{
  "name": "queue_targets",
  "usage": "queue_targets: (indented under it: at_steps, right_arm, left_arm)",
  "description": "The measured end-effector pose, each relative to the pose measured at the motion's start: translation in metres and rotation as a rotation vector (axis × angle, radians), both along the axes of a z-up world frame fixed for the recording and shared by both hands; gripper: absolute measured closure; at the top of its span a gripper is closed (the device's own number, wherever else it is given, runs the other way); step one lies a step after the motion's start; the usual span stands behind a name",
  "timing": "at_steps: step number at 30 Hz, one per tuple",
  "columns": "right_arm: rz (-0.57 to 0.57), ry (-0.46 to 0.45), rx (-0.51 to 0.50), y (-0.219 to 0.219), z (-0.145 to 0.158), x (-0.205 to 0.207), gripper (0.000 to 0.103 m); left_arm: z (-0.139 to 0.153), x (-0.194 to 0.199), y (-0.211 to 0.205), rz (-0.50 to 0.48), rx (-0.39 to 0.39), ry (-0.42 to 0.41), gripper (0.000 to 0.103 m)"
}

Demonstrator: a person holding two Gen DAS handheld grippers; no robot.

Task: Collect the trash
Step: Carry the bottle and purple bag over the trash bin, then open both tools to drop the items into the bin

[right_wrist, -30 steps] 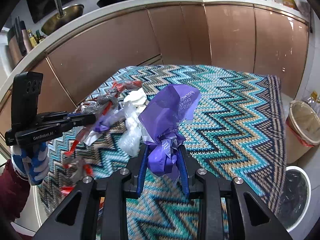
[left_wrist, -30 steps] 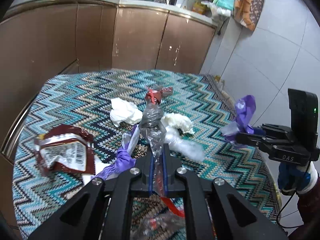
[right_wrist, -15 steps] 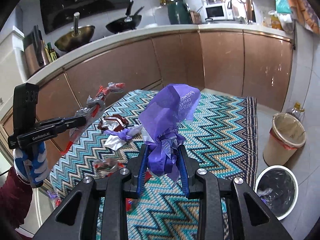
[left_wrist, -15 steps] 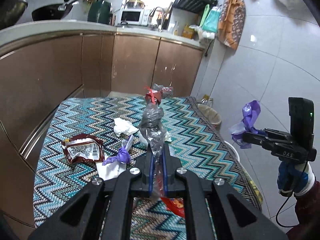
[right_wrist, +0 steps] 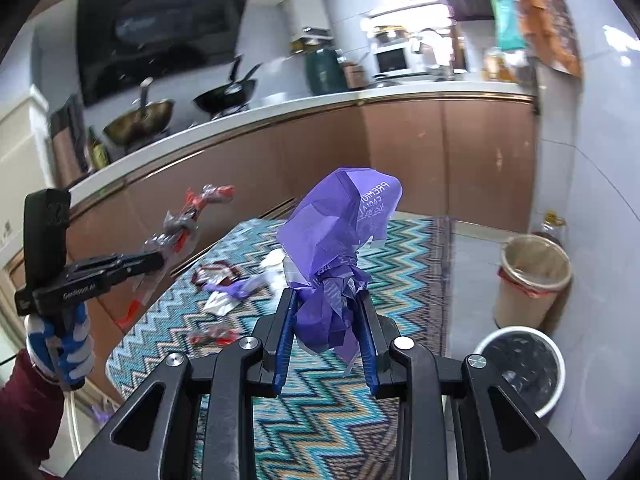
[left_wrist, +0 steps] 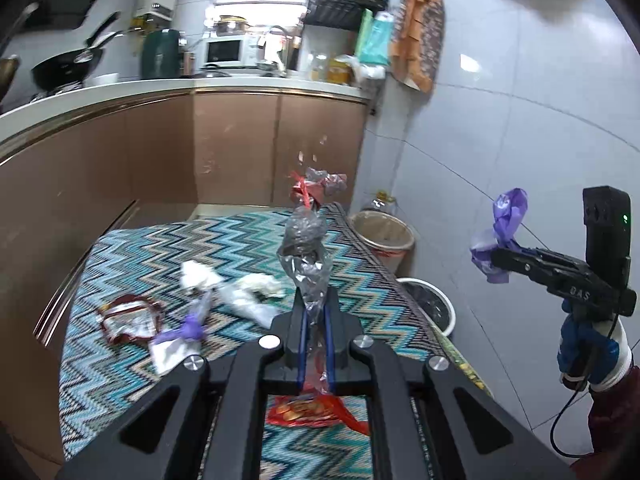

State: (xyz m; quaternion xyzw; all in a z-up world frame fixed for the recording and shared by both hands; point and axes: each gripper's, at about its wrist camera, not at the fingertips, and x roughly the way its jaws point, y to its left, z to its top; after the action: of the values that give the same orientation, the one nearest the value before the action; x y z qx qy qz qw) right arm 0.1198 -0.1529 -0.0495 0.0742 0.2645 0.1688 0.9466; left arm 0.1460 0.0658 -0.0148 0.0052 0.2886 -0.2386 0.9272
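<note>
My left gripper (left_wrist: 314,312) is shut on a crumpled clear plastic wrapper with red print (left_wrist: 306,240), held high above the zigzag cloth (left_wrist: 140,256). It also shows in the right wrist view (right_wrist: 160,258) with the wrapper (right_wrist: 188,216). My right gripper (right_wrist: 326,304) is shut on a purple plastic wrapper (right_wrist: 340,220), held up in the air; it shows in the left wrist view (left_wrist: 494,256) with the purple wrapper (left_wrist: 502,228). A white bin with a black liner (right_wrist: 520,364) stands on the floor at the right.
On the cloth lie a dark red foil packet (left_wrist: 128,318), a purple scrap (left_wrist: 188,326), white tissues (left_wrist: 256,284) and a red snack bag (left_wrist: 308,410). A tan bin (right_wrist: 532,276) stands behind the white one. Brown cabinets (left_wrist: 240,148) run along the back.
Both grippers have risen well above the cloth with their wrappers still held. The two bins on the floor have come into fuller view.
</note>
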Motion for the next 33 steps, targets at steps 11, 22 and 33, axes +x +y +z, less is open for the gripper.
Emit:
queue_targets:
  at_steps: [11, 22, 33]
  right_arm:
    - [-0.239, 0.050, -0.001, -0.103, -0.028, 0.011, 0.074]
    - [-0.381, 0.180, 0.001, -0.183, -0.093, 0.068, 0.073]
    - [-0.441, 0.306, -0.006, -0.231, -0.154, 0.128, 0.069]
  left_arm:
    - [-0.012, 0.045, -0.147, -0.223, 0.107, 0.074, 0.097]
    - [-0.080, 0.128, -0.306, -0.396, 0.190, 0.263, 0.097]
    - [-0.151, 0.191, -0.396, -0.418, 0.187, 0.423, 0.095]
